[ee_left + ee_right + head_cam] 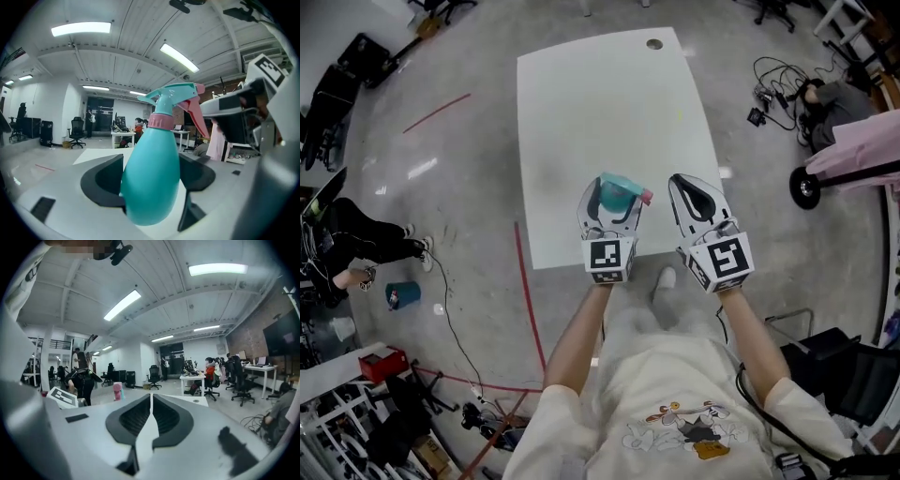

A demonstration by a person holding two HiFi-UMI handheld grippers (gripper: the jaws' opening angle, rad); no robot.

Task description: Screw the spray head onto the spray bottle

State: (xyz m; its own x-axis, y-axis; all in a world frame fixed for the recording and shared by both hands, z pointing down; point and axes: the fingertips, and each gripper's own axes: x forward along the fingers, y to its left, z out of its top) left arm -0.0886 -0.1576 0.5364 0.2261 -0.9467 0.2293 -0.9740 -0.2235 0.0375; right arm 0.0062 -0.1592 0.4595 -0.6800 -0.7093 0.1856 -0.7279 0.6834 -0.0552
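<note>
While left hand-held gripper [610, 199] clamps teal spray bottle [152, 178], right hand-held gripper [151, 404] closed, empty.

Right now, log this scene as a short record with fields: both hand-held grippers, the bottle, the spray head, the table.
Left hand-held gripper: shut on the spray bottle's teal body
Right hand-held gripper: shut, nothing between its jaws, beside the left one
Spray bottle: teal, held over the near edge of the table
Spray head: teal with a pink trigger, seated on the pink collar; how tight, cannot tell
Table: white, below both grippers
</note>
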